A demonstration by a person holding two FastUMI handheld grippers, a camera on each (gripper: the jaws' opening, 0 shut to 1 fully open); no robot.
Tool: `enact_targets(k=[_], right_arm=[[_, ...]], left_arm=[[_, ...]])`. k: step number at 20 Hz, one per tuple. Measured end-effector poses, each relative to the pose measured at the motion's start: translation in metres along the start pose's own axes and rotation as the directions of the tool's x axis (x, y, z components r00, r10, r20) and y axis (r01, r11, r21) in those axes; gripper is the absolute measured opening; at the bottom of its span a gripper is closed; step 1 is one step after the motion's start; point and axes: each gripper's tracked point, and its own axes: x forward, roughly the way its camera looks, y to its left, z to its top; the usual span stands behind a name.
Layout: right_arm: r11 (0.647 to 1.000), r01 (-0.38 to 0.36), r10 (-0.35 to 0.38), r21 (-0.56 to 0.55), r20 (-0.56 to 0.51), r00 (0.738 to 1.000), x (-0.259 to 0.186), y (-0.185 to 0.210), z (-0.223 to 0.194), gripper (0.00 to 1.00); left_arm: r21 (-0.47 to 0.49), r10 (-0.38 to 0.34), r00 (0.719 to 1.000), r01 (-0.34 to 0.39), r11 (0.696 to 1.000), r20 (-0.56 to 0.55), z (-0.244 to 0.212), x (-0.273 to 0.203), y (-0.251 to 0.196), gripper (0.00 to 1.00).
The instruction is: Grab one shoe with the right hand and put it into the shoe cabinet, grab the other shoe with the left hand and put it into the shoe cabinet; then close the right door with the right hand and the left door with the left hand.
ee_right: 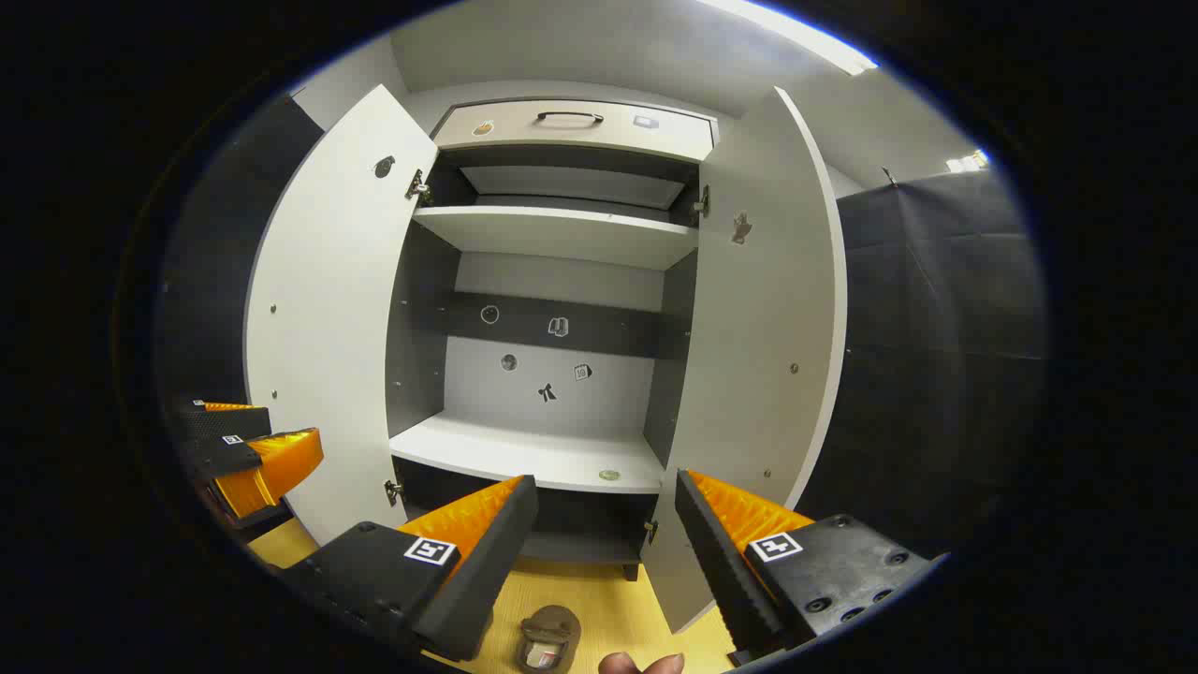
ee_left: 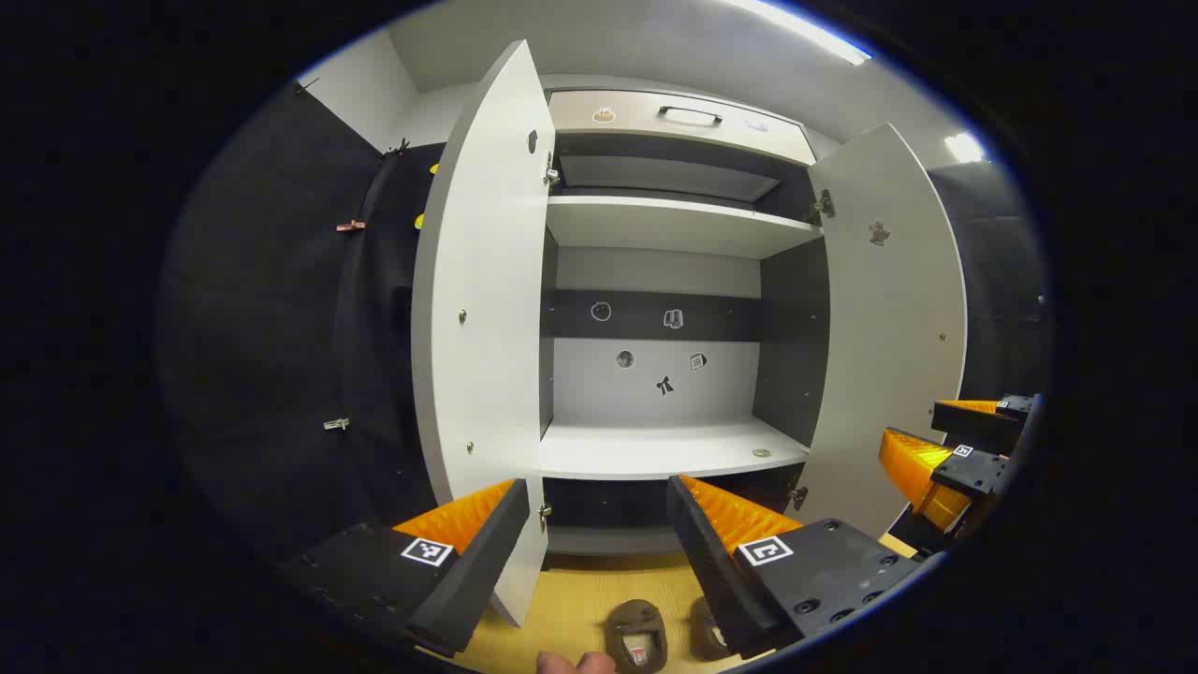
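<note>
In the left gripper view, the left gripper (ee_left: 594,534) sits at the bottom of the frame with its jaws wide and nothing between them. Past it stands the cabinet (ee_left: 655,225), filling the middle of the frame, with the left door (ee_left: 482,309) and right door (ee_left: 889,328) both swung open. The left door's edge stands just behind the gripper's left finger. The lower shelf (ee_left: 655,449) is bare apart from a small round disc near its right front corner; the upper shelf (ee_left: 669,225) holds nothing that can be seen. Small stickers dot the back panel (too small to read), and a drawer (ee_left: 674,117) with a dark handle sits at the top. On the yellow floor (ee_left: 580,599) at the bottom centre lie two brown shoes (ee_left: 636,637), side by side, the right one partly hidden by the gripper's finger. A fingertip shows at the bottom edge. At the right edge the right gripper (ee_left: 955,440) shows, its jaws apart.

In the right gripper view, the right gripper (ee_right: 604,552) is at the bottom, jaws wide and empty. The cabinet (ee_right: 562,234) stands ahead, both doors open, its shelves bare but for the same small disc. One shoe (ee_right: 550,637) lies on the floor at the bottom centre, between the fingers and below them. The left gripper (ee_right: 248,449) shows at the lower left, in front of the left door.
</note>
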Motion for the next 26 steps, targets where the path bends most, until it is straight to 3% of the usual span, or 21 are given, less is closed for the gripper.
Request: enact_targets(k=[6, 21, 26], right_arm=[[1.000, -0.020, 0.020, 0.009, -0.015, 1.000, 0.000, 0.004, -0.004, 0.98], [0.997, -0.057, 0.058, 0.045, -0.027, 0.998, -0.007, 0.011, -0.004, 0.98], [0.994, -0.092, 0.099, 0.050, -0.147, 0.984, -0.011, 0.025, -0.054, 0.98]], left_arm=[[0.042, 0.018, 1.000, -0.019, 0.999, 0.016, 0.004, -0.004, 0.006, 0.95], [0.036, 0.015, 0.999, -0.016, 0.999, 0.028, 0.004, -0.015, 0.005, 0.95], [0.042, 0.032, 0.999, -0.034, 0.999, 0.041, 0.002, -0.019, 0.016, 0.95]])
